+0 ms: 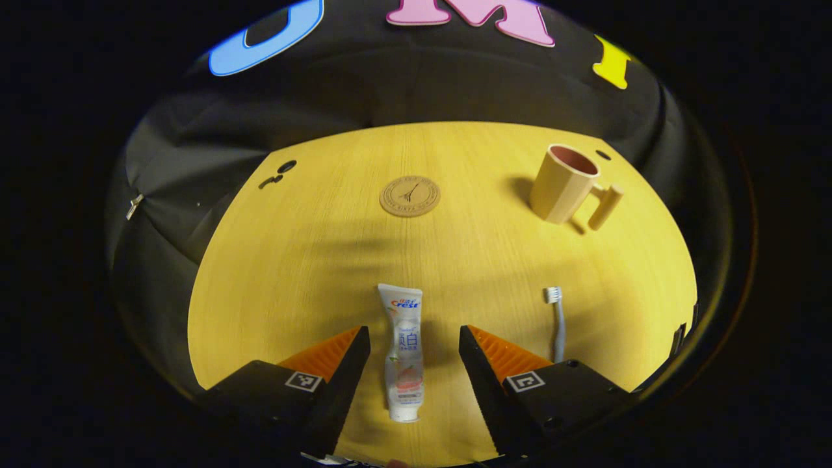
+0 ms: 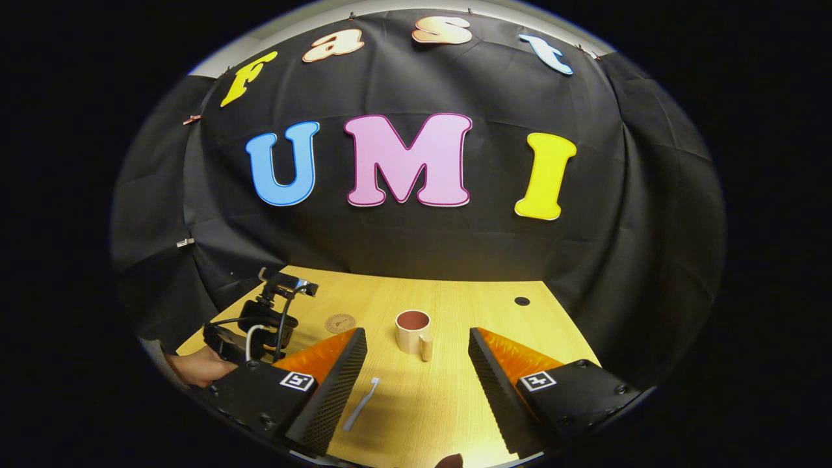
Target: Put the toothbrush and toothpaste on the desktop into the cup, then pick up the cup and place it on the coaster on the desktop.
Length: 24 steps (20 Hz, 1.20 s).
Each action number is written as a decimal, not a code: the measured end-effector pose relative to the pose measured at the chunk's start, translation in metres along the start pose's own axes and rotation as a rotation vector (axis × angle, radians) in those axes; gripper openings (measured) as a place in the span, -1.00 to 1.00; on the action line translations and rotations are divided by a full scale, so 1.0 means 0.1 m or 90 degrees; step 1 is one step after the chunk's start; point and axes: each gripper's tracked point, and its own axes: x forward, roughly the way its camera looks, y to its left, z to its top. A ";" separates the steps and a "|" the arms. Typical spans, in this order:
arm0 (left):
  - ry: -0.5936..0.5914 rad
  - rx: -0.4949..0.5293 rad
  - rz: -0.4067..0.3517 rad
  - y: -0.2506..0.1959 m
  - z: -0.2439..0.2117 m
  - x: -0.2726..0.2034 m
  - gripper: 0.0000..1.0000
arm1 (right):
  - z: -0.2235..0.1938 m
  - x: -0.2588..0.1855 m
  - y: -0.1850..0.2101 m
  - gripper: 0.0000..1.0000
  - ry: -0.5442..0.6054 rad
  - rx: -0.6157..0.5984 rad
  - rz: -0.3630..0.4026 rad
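A white toothpaste tube lies flat on the yellow desktop, lengthwise between the fingers of my open left gripper; neither finger touches it. To its right lies a grey toothbrush, bristles pointing away. A beige cup with a peg handle stands upright at the far right, and a round cork coaster sits at the far middle. In the right gripper view my right gripper hangs open above the desk, with the toothbrush by its left finger, the cup ahead and the coaster to the left.
The other gripper, held by a hand, shows at the left of the right gripper view. Small round holes mark the desktop's far corners. Black cloth wall rises right behind the desk.
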 end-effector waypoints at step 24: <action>0.105 0.021 -0.066 0.01 -0.31 0.33 -0.34 | -2.41 0.92 0.78 0.89 0.461 0.007 0.054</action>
